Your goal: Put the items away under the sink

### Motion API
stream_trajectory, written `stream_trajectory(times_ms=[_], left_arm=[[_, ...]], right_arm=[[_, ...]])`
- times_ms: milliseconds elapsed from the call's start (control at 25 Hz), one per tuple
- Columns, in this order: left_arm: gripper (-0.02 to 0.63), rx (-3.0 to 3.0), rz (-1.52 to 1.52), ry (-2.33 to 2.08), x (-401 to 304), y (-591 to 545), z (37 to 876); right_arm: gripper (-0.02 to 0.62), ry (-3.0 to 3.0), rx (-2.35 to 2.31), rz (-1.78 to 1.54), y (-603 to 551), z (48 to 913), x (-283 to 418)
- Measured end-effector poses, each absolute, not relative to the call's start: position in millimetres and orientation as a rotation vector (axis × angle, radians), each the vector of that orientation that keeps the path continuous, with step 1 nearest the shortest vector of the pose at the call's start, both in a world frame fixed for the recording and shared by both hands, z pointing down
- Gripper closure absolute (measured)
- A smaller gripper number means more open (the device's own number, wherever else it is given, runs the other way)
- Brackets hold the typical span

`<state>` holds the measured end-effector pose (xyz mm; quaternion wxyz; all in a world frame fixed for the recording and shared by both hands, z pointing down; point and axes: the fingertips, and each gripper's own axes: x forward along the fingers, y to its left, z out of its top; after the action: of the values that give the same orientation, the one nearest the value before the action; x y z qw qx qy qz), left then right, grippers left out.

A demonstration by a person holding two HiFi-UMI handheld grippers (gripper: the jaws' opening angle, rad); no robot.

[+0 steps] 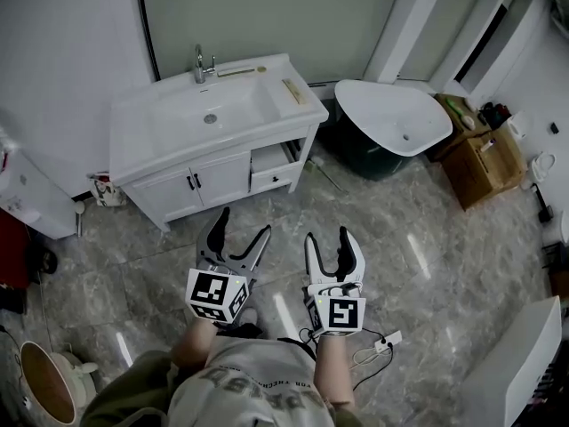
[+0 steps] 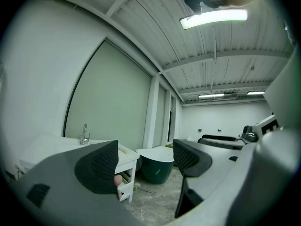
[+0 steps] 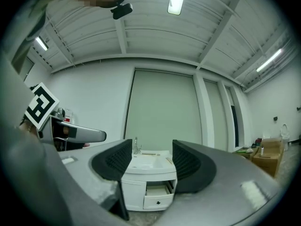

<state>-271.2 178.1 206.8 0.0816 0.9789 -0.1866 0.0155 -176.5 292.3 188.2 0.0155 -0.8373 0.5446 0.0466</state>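
In the head view, the white sink cabinet [image 1: 178, 163] stands far from you, its long axis running left to right and its doors facing you. A drawer [image 1: 271, 174] at its right end is pulled out. One slim item [image 1: 240, 71] lies along the far edge beside the faucet [image 1: 203, 63], and another [image 1: 294, 91] lies near-to-far on the right end. Your left gripper [image 1: 244, 223] and right gripper [image 1: 329, 238] point toward the cabinet over the marble floor [image 1: 427, 265].

In the left gripper view, the fingers [image 2: 101, 166] are spread wide and hold nothing.

In the right gripper view, the fingers [image 3: 115, 164] also gape empty, with the cabinet framed between them.
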Motion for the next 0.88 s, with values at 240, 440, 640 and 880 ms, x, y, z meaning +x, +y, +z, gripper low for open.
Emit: stream_trajectory(times_ms=[240, 440, 640, 880], left_arm=[[0.258, 2.917, 0.114, -0.518, -251.2, 150.2, 220.7], [0.258, 2.924, 0.171, -0.55, -228.2, 133.9, 234.9], [0.258, 2.889, 0.189, -0.625, -184.1, 116.4, 249.2], [0.258, 2.853, 0.174, -0.75, -110.5, 106.1, 251.3]], right_arm=[[0.337, 1.664, -2.61, 0.123, 267.3, 192.0, -152.7], [0.337, 1.653, -2.605, 0.07, 250.9, 206.2, -118.1], [0.337, 1.723, -2.596, 0.042, 233.0, 220.1, -64.6], [0.337, 1.835, -2.55, 0.011, 212.0, 225.9, 21.3]])
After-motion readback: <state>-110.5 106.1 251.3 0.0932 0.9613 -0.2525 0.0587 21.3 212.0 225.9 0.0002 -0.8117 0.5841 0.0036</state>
